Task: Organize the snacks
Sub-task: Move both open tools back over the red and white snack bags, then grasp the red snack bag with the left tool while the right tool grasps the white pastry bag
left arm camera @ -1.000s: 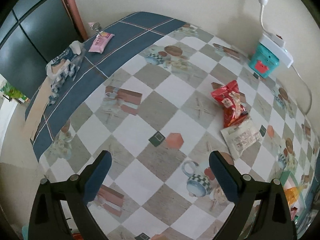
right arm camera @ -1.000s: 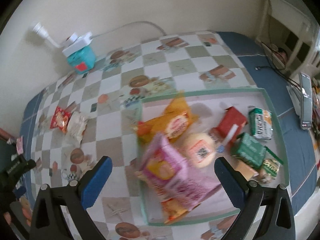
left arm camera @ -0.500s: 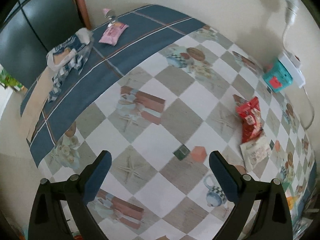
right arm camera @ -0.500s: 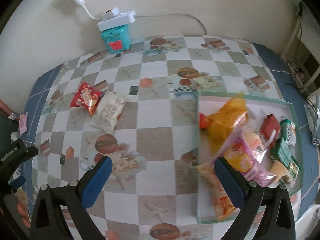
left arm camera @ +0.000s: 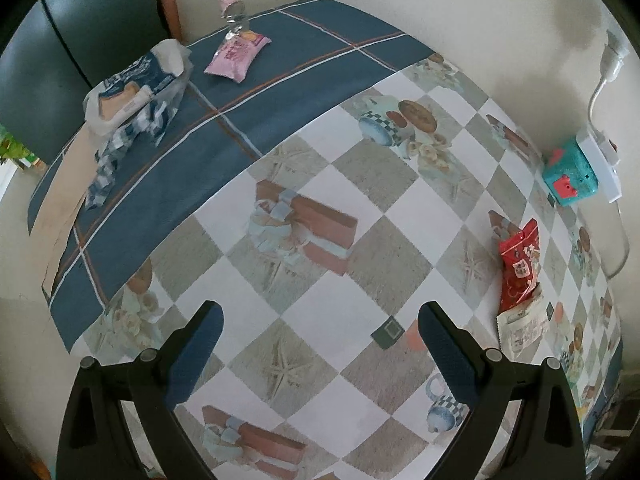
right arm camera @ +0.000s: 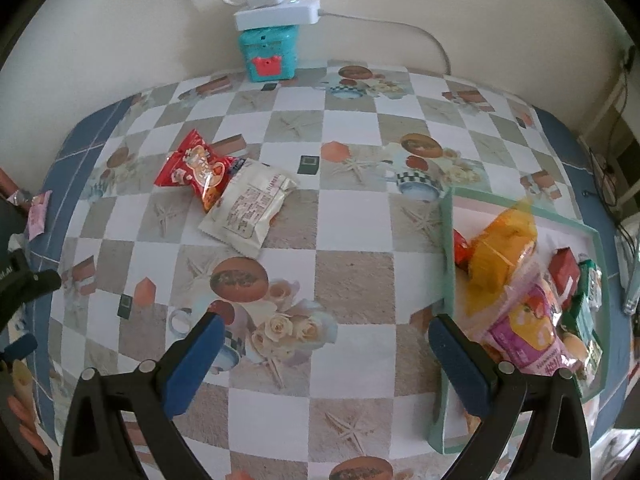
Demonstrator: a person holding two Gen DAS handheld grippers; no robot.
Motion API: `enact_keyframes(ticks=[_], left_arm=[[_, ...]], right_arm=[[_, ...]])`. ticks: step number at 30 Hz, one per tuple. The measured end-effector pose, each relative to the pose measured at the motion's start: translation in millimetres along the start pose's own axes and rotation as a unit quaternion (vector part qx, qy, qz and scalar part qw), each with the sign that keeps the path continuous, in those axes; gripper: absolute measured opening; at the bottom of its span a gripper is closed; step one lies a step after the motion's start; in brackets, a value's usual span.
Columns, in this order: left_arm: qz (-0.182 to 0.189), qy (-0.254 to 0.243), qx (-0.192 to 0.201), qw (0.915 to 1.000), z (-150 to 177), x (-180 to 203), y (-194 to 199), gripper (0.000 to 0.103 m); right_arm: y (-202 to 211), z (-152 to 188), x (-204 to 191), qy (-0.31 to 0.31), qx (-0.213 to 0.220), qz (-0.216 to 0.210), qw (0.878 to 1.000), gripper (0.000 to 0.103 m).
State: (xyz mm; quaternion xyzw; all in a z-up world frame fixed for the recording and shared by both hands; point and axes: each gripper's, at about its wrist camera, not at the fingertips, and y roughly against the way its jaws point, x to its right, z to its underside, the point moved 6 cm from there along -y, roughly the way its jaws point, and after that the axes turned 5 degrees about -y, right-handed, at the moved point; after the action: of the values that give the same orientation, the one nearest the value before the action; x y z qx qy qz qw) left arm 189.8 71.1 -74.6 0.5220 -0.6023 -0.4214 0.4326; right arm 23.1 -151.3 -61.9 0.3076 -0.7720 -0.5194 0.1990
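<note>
The right gripper [right arm camera: 322, 338] hangs over the checked tablecloth [right arm camera: 352, 276] with its 2 blue fingers [right arm camera: 192, 356] spread wide and nothing between them. Just to its right sits the green-rimmed tray [right arm camera: 448, 248], holding a pink bag [right arm camera: 524, 340], an orange bag [right arm camera: 500, 256], a red packet [right arm camera: 564, 272] and green packets [right arm camera: 580, 320]. Ahead and to the left, a white packet [right arm camera: 250, 208] lies touching a red snack bag [right arm camera: 192, 170], its corner over the bag's edge. Far ahead, against the wall, stands a teal box [right arm camera: 272, 50] with a white power strip [right arm camera: 278, 14] on top.

The left gripper [left arm camera: 320, 334] is likewise wide open and holds nothing above the cloth. To its right lie the same red snack bag [left arm camera: 520, 268] and white packet [left arm camera: 524, 322]. Far ahead-left, on the blue border, rest a pink snack packet [left arm camera: 236, 54] and an opened blue-and-white bag [left arm camera: 136, 88]
</note>
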Motion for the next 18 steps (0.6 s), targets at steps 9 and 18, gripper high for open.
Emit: enact_keyframes(ticks=[9,18], left_arm=[[0.056,-0.075,0.013,0.9955,-37.6,51.9,-4.0,0.098],[0.119,-0.133,-0.027,0.9836,-61.2,120.6,-40.6,0.098]], right_arm=[[-34.4,-36.8,-9.5,-0.030,-0.016,-0.066,0.997,0.103],[-92.2,-72.8,-24.2,-0.063,-0.037,-0.080,0.994,0.103]])
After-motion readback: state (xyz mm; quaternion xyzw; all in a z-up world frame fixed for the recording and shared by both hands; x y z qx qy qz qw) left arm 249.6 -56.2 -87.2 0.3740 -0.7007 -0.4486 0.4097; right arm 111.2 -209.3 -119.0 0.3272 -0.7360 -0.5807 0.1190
